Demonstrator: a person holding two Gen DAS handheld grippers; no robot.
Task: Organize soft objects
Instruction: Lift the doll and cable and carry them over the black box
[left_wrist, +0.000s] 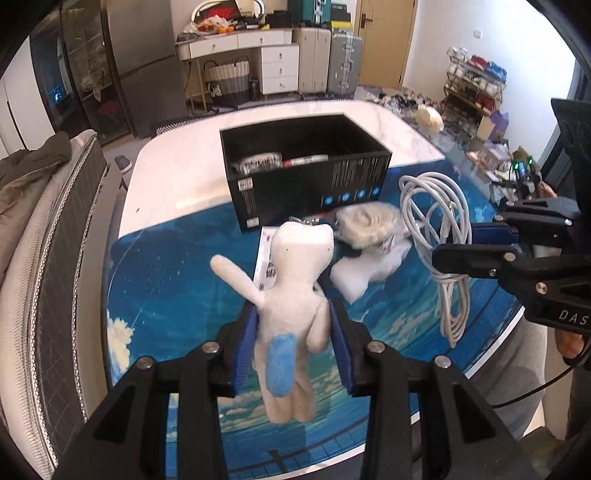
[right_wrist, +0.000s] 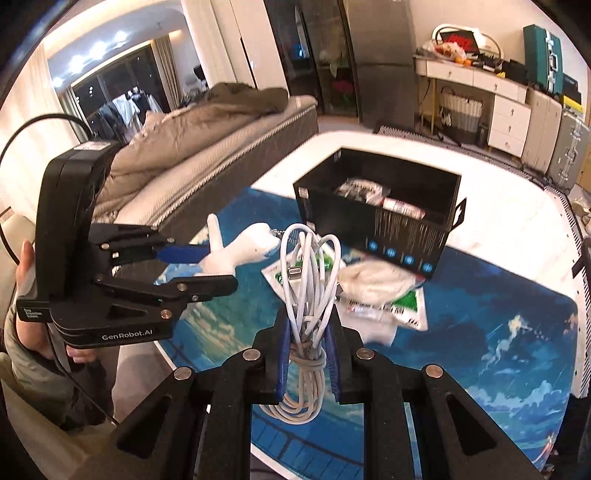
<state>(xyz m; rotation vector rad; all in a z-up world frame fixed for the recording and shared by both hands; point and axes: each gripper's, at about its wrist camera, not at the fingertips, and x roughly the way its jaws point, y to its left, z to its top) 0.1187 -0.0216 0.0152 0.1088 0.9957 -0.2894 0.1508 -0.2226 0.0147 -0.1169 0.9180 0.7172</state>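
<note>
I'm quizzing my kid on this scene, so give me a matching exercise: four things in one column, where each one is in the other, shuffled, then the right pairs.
Things:
1. plush toy
2. white cable
3. black box
4. foam block

Places:
A. lying on the blue mat
B. clamped in the right gripper
C. standing on the white table
D. clamped in the left gripper

Pairs: 1-D, 2-B, 3-C, 4-A

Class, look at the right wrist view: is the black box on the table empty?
No. The black box already holds packaged items, including a clear wrapped pack and a red-and-white one.
</note>
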